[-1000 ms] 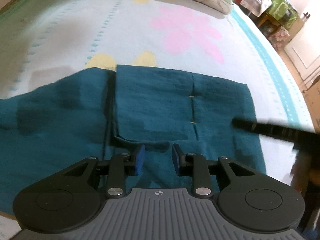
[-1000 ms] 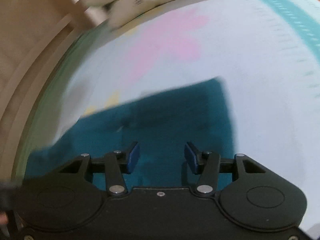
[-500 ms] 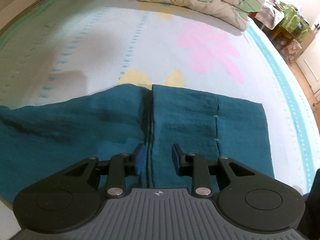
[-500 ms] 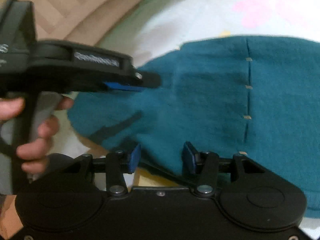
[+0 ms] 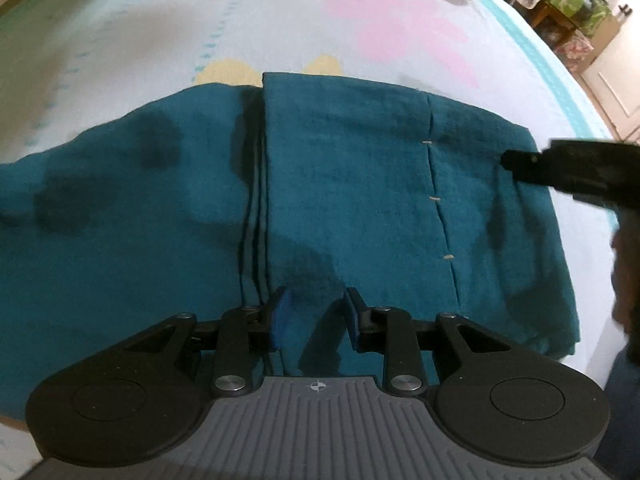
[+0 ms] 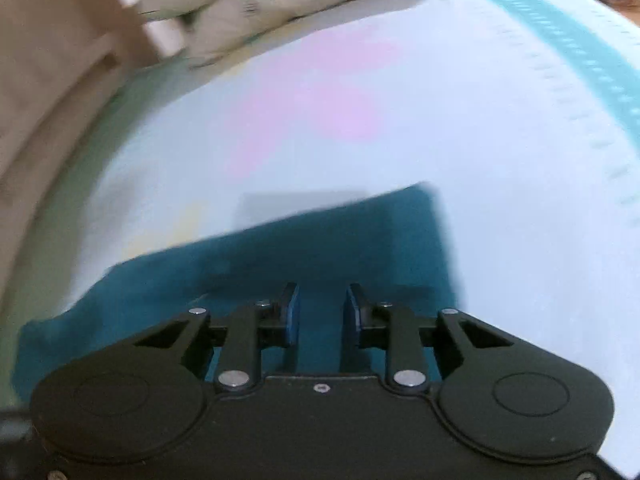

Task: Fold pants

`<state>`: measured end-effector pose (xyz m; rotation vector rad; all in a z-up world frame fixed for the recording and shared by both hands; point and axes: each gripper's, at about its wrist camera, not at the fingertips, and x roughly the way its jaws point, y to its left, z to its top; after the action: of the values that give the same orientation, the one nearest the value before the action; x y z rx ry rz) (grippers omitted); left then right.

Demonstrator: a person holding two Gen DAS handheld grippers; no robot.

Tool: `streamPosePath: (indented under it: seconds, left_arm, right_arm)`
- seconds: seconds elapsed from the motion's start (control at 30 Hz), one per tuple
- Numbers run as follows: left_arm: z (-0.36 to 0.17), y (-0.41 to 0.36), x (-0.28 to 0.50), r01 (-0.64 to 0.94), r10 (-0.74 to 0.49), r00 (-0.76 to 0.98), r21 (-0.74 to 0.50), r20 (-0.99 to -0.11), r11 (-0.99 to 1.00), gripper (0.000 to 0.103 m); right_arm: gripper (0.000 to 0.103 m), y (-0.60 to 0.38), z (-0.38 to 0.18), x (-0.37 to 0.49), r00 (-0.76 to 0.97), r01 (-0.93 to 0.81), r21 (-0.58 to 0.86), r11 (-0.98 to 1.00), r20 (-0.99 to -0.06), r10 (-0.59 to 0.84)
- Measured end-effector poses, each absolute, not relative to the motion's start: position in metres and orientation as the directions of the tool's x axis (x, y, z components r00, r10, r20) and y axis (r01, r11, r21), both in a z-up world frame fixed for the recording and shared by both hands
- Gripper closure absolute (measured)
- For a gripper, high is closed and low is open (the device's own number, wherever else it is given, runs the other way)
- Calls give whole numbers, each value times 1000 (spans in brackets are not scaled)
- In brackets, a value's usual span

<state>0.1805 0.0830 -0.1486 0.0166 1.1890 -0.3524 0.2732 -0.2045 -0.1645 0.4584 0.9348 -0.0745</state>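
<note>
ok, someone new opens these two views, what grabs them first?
The teal pants, spread across the middle of the bed with one layer folded over, its straight edge running down the centre. Then the pink flower print on the sheet beyond them, and the right gripper reaching in over the pants' right side.

the right gripper (image 6: 318, 314) has swung from the left gripper (image 5: 314, 316) side of the pants (image 5: 360, 200) to their right edge, its fingers a little closer together.
</note>
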Motion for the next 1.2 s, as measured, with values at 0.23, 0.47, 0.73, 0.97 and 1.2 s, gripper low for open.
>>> streamPosePath:
  seconds: [0.23,0.47,0.73,0.97,1.2]
  left_arm:
    - [-150,84,177,273,-274,336,-185,-901,944,69]
    - [-148,93,176,259,-366,332,-289,-870,922,49]
    - [-107,132,168,188,-263,441,-198,-858,962,56]
    - [-63,208,161,56,-144,555,-136,-819,989,55]
    - [-55,282,151,-113,-52,580,-143,-813,983,54]
  right_arm:
    - [92,-210,-174,282,582,327,383,864,-802,135]
    - [68,-200,-158,289,610,266,392,881,-776,161]
    - [50,-143,-122,264,640,72,399,914,-721,265]
    - [50,-61,-112,254,570,-143,414,899,-708,417]
    - [51,13,-130,253,464,-282,377,882,-751,469]
